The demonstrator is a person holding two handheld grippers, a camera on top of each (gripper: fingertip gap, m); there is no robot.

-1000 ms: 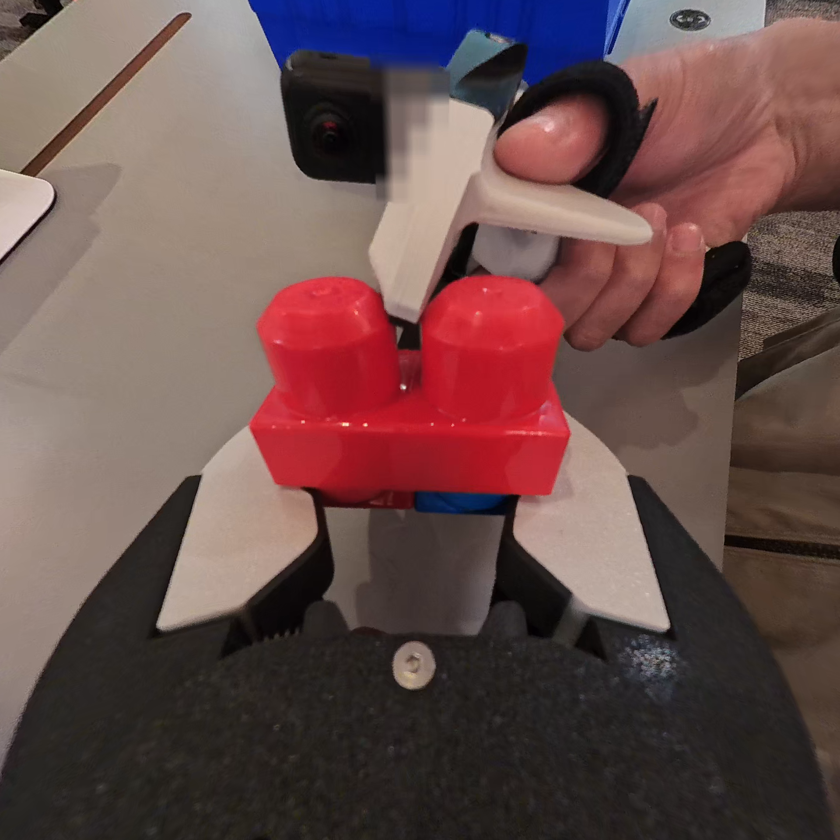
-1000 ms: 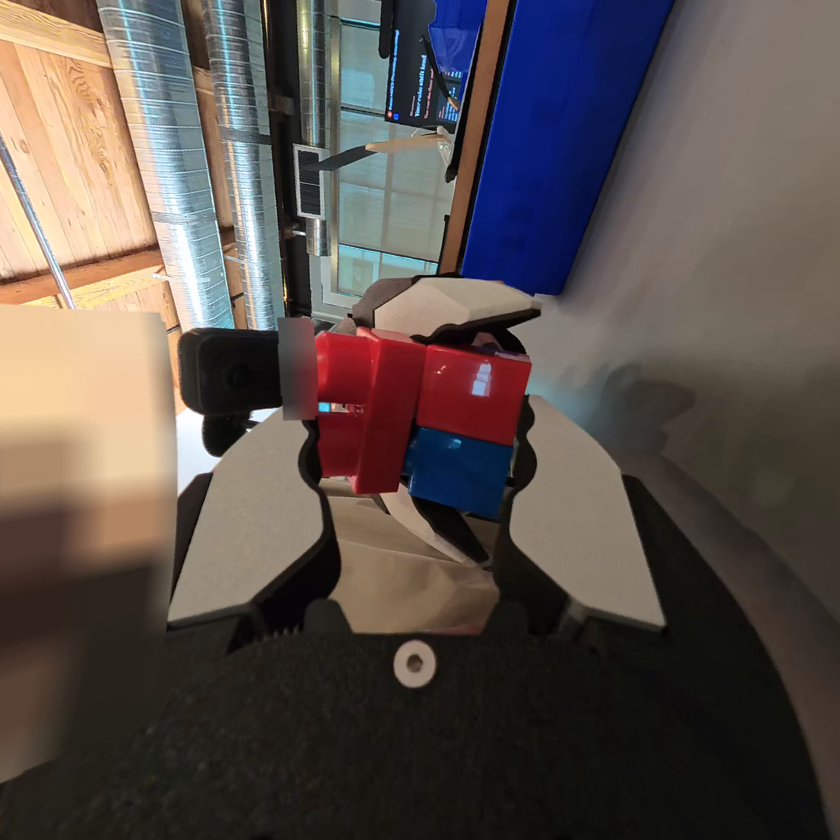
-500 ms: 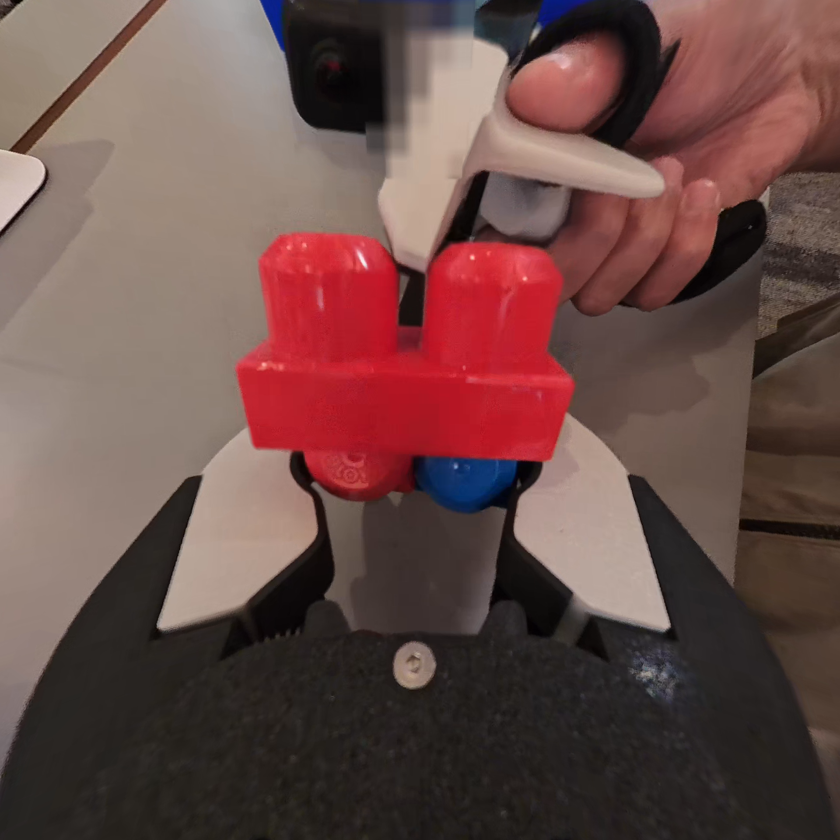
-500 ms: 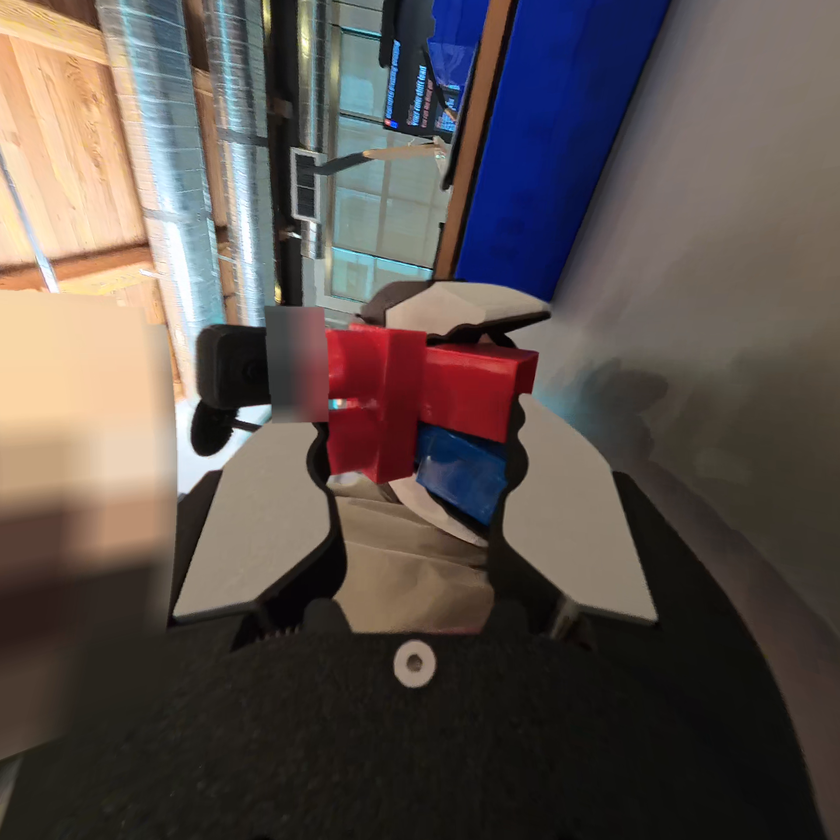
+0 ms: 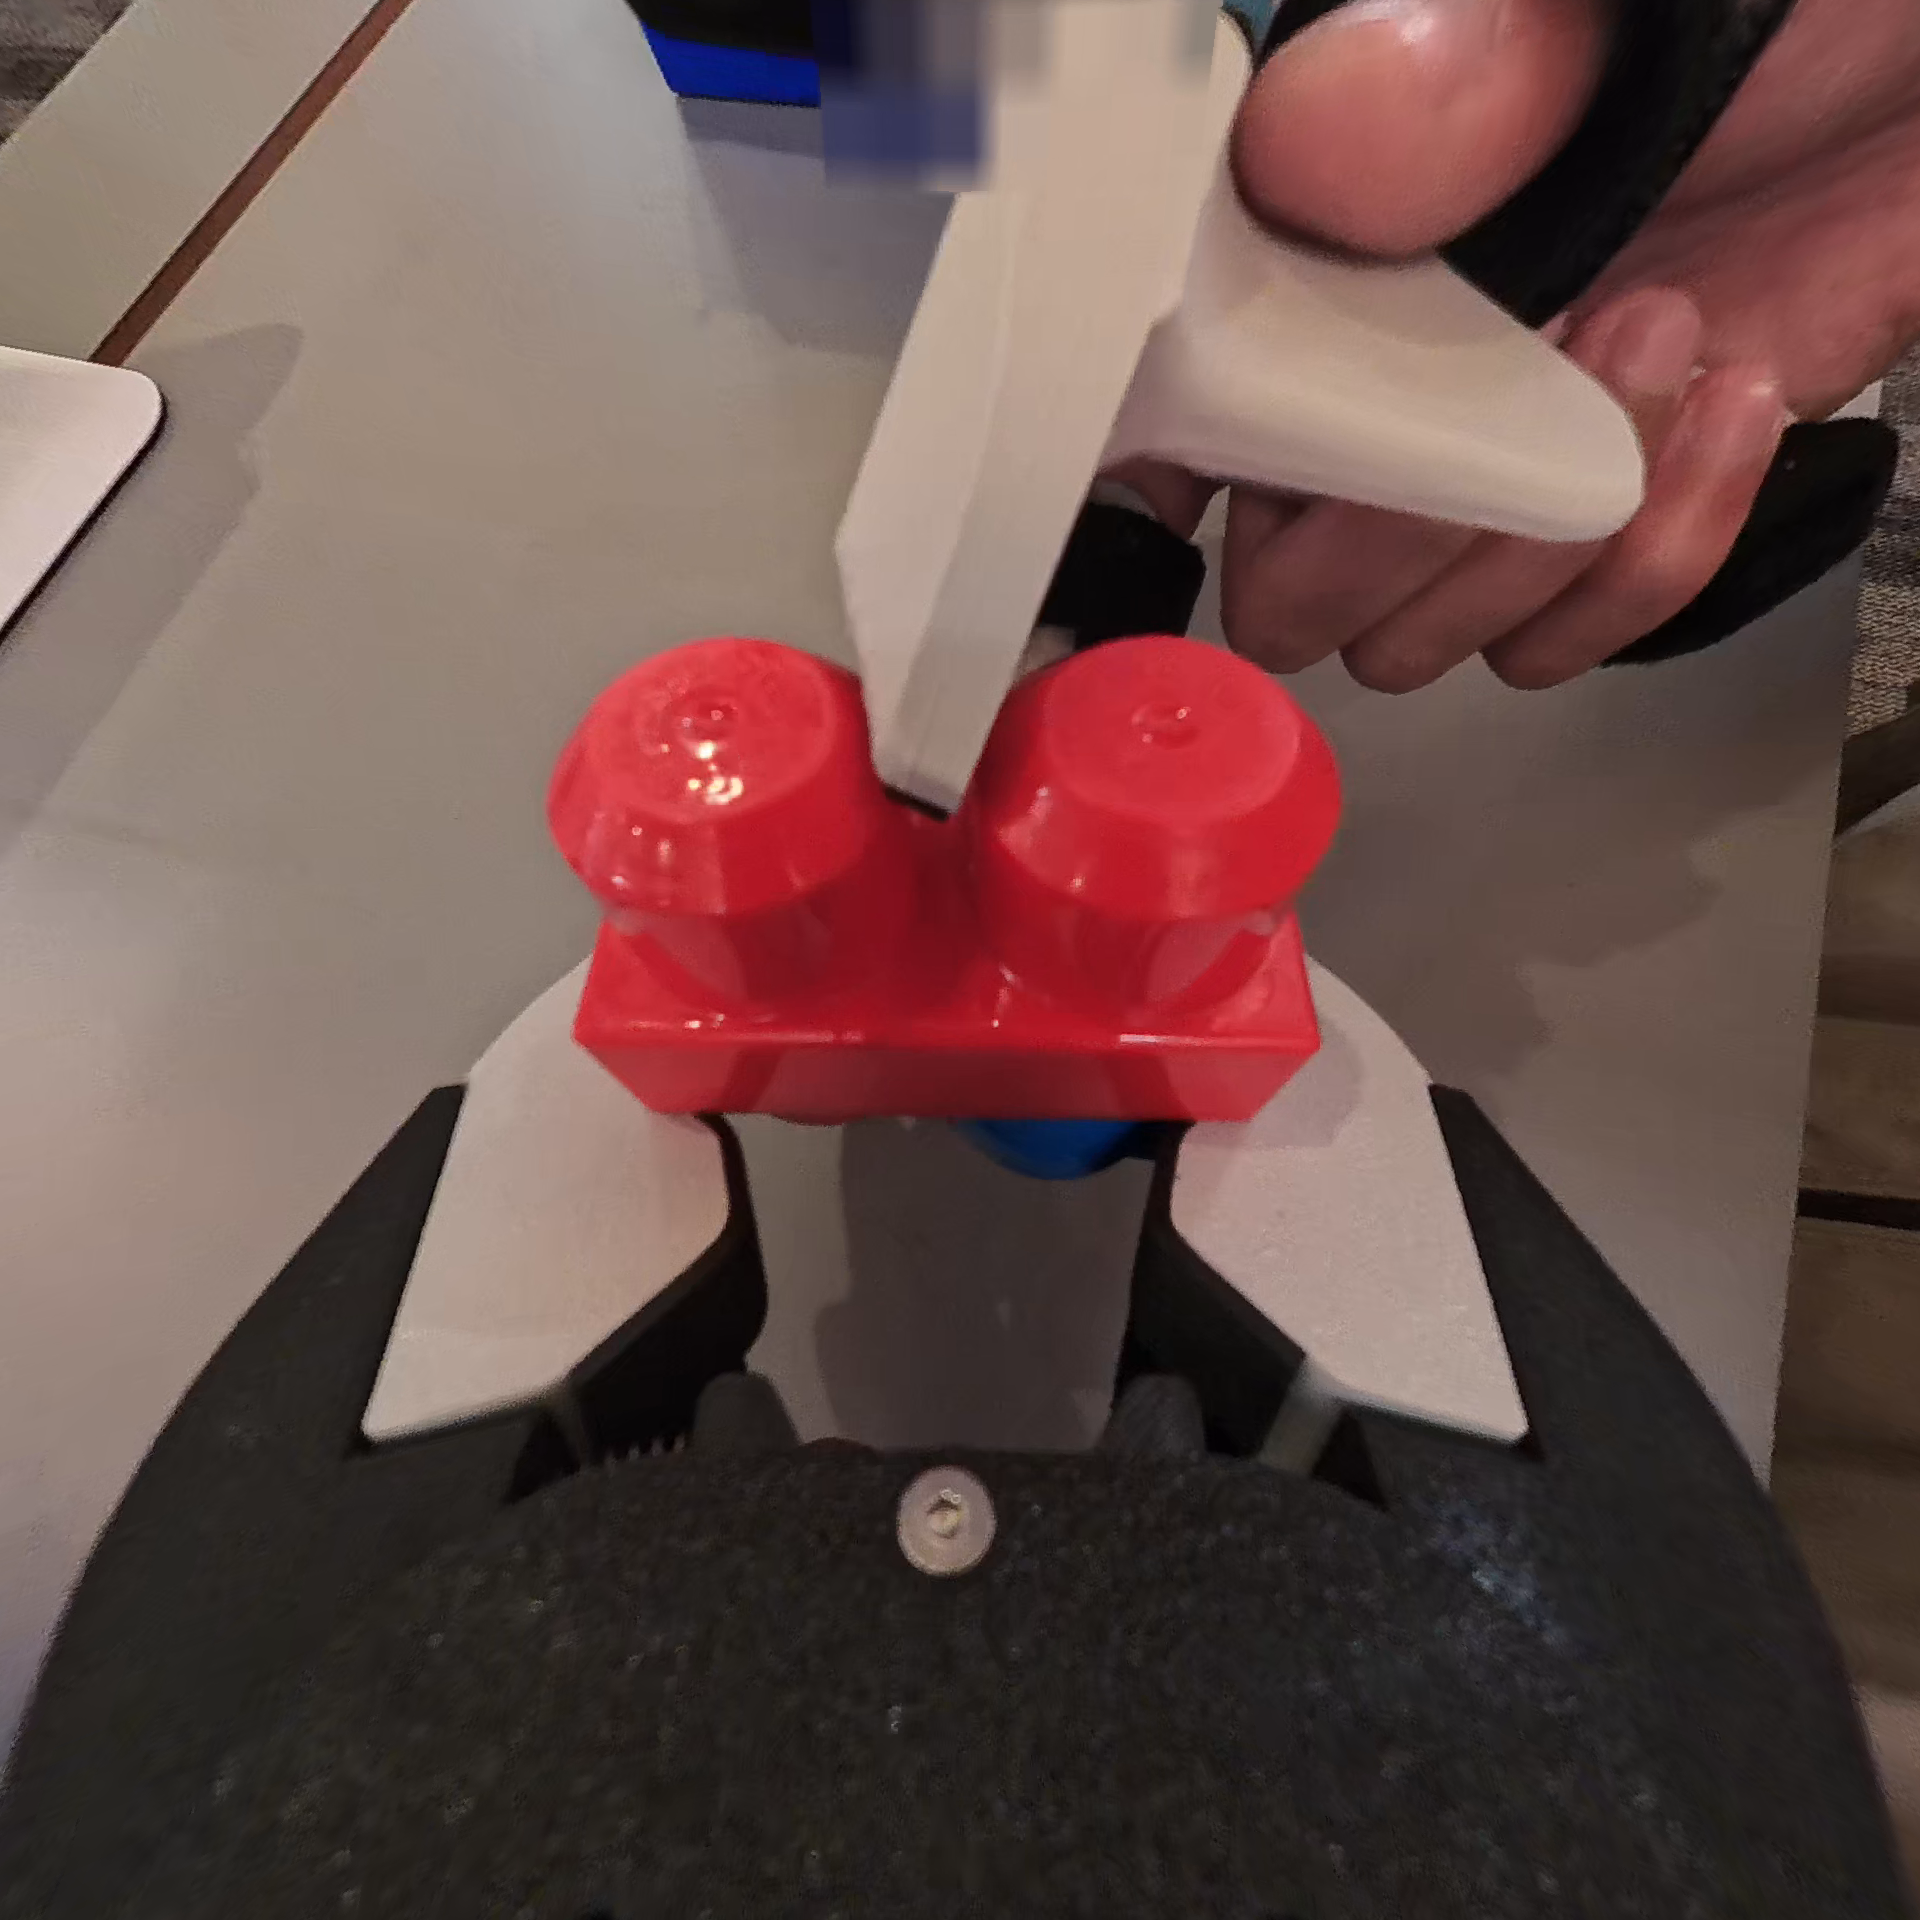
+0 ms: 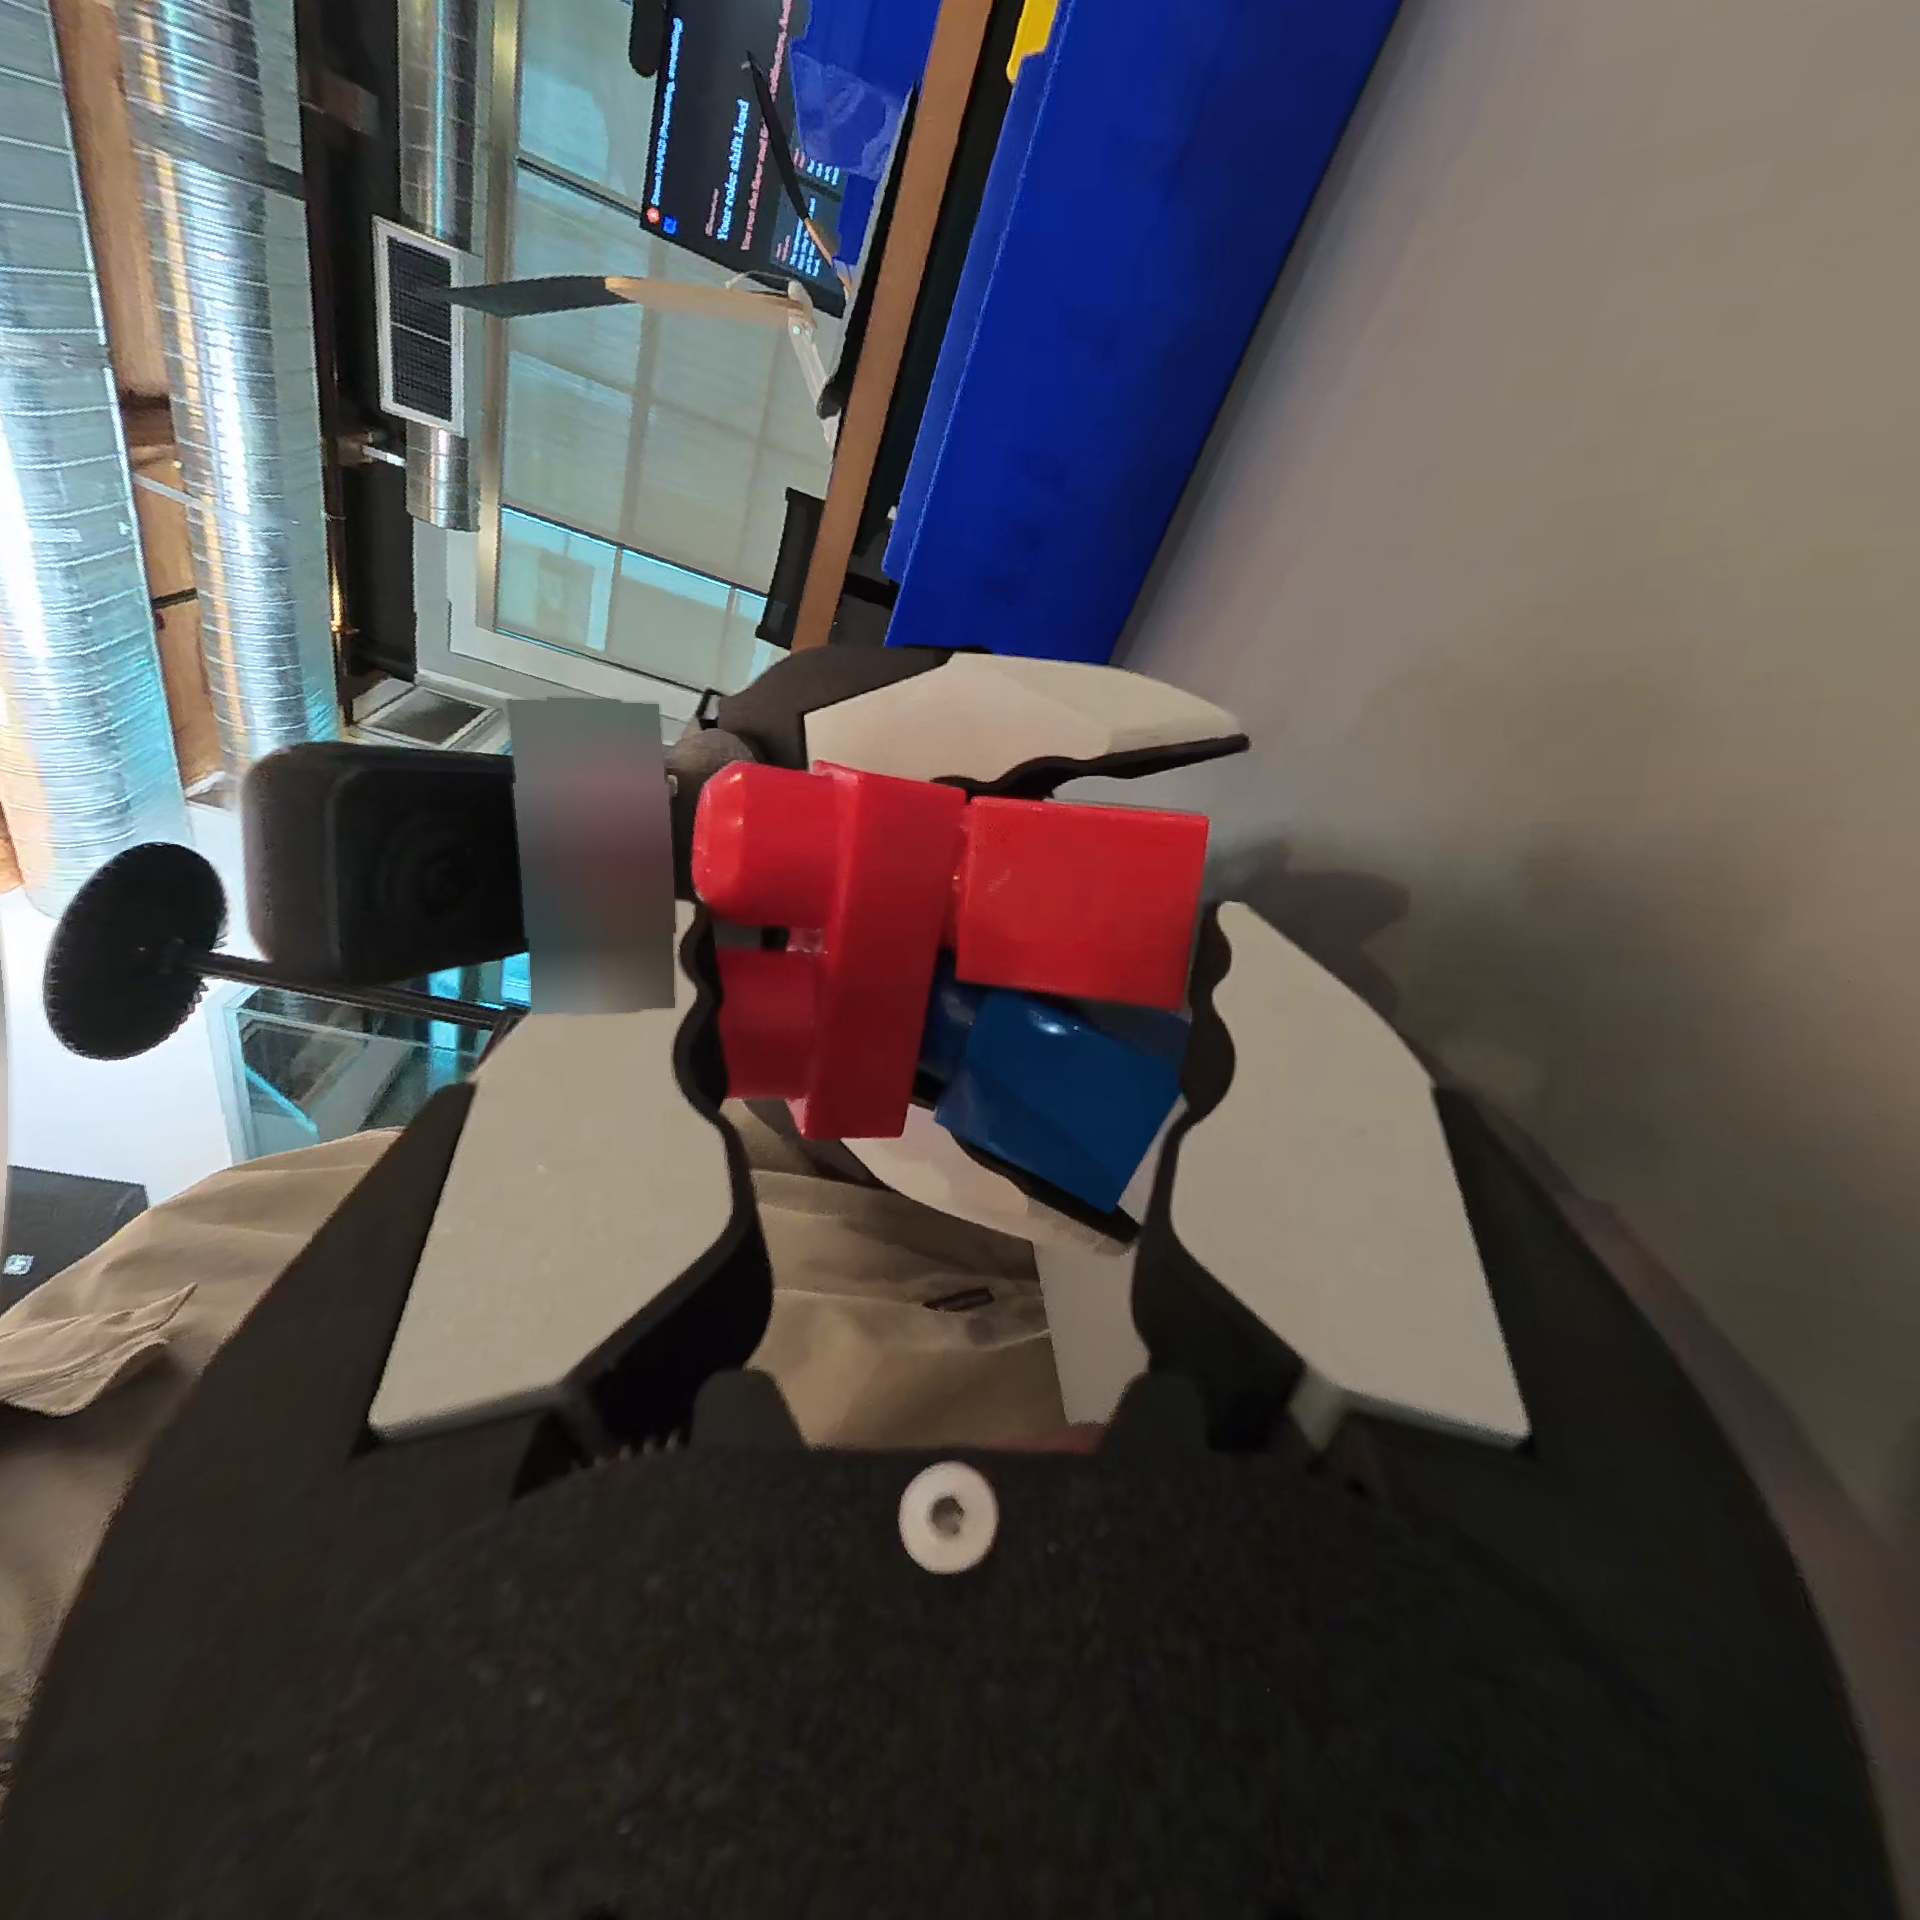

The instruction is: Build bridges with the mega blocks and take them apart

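A small bridge is held above the grey table (image 5: 416,623): a red two-stud block (image 5: 935,1070) sits on a small red block (image 6: 1081,894) and a small blue block (image 6: 1060,1091). The blue block is skewed, and its stud (image 5: 1039,1148) shows below the top block. My left gripper (image 5: 951,1132) is shut sideways on the two lower blocks; its white fingers (image 6: 1018,707) show beyond the bridge in the right wrist view. My right gripper (image 6: 951,977) is shut on the bridge from top to bottom. One of its fingers (image 5: 966,540) sits between the two studs.
A person's hand (image 5: 1558,520) holds the right gripper just behind the bridge. A blue bin (image 6: 1091,364) stands at the table's far end. A white flat object (image 5: 62,457) lies at the left edge. The table edge runs along the right, with beige clothing (image 6: 208,1299) beyond it. Both grippers' tips are roughly 40 cm from the white flat object (image 5: 62,457).
The red two-stud block rose off the lower studs, then tilted forward. The blue block has twisted out of line with the small red one. The right gripper and hand came closer.
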